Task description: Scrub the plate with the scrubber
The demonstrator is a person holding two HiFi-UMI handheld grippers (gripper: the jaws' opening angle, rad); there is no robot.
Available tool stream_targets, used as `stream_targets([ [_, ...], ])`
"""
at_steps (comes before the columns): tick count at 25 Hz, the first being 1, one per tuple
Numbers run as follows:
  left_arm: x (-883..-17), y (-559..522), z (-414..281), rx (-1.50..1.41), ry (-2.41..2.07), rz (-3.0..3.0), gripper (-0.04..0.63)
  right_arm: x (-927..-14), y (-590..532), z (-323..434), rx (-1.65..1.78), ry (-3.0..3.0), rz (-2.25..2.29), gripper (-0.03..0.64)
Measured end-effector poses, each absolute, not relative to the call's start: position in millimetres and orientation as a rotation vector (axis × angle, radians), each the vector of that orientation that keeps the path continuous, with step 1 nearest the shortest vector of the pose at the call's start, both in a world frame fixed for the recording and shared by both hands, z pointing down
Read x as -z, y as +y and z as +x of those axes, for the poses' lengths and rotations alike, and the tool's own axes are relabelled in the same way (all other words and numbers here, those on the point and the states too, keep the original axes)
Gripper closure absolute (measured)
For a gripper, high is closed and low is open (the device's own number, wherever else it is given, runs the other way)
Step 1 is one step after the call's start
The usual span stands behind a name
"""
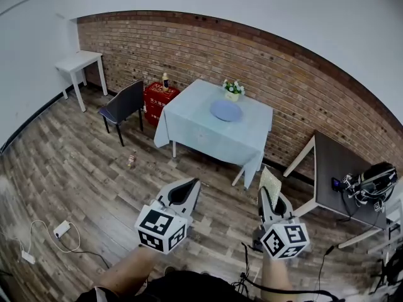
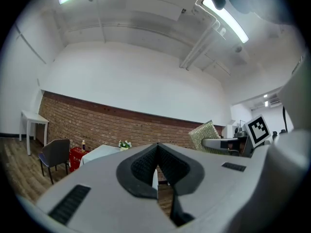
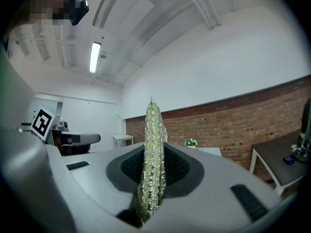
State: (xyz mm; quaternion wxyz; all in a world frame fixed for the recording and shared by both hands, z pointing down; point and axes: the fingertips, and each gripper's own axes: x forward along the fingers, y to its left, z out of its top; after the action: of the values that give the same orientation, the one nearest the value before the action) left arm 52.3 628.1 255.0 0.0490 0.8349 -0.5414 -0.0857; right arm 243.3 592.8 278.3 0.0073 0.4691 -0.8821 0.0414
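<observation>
While only the head view shows the plate [image 1: 226, 111], it lies on the cloth-covered table [image 1: 189, 128] by the brick wall, well apart from both grippers.

The left gripper view shows the left gripper [image 2: 156, 168] with jaws pressed together and nothing between them. It also catches the scrubber [image 2: 206, 134] side-on as a broad, glittering pad. The right gripper view shows the right gripper [image 3: 153, 166] clamped on that scrubber, seen edge-on and standing upright above the jaws.

A flower pot [image 1: 233, 92] holding white blooms stands just beyond the plate, near the table's far edge. A red crate [image 1: 158, 99] beside the table carries a bottle [image 1: 165, 80] on top.

The plate sits clear of every table edge. Wooden floor [image 1: 82, 181] lies open between the grippers and the table. A small bottle [image 1: 131, 160] stands on it near the table's left corner. A chair [image 1: 123, 106] is beside that corner, and a dark table [image 1: 337, 168] stands at the right.
</observation>
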Motion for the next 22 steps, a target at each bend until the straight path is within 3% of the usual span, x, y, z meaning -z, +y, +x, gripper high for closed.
stream_targets([
  [13, -263, 622, 15, 0.291, -1.598, 2.567, 0.584, -287, 595, 205, -0.115, -2.728, 1.479, 0.552],
  [22, -268, 578, 11, 0.274, -1.657, 2.532, 0.584, -287, 539, 202, -0.101, -2.766, 1.435, 0.552],
])
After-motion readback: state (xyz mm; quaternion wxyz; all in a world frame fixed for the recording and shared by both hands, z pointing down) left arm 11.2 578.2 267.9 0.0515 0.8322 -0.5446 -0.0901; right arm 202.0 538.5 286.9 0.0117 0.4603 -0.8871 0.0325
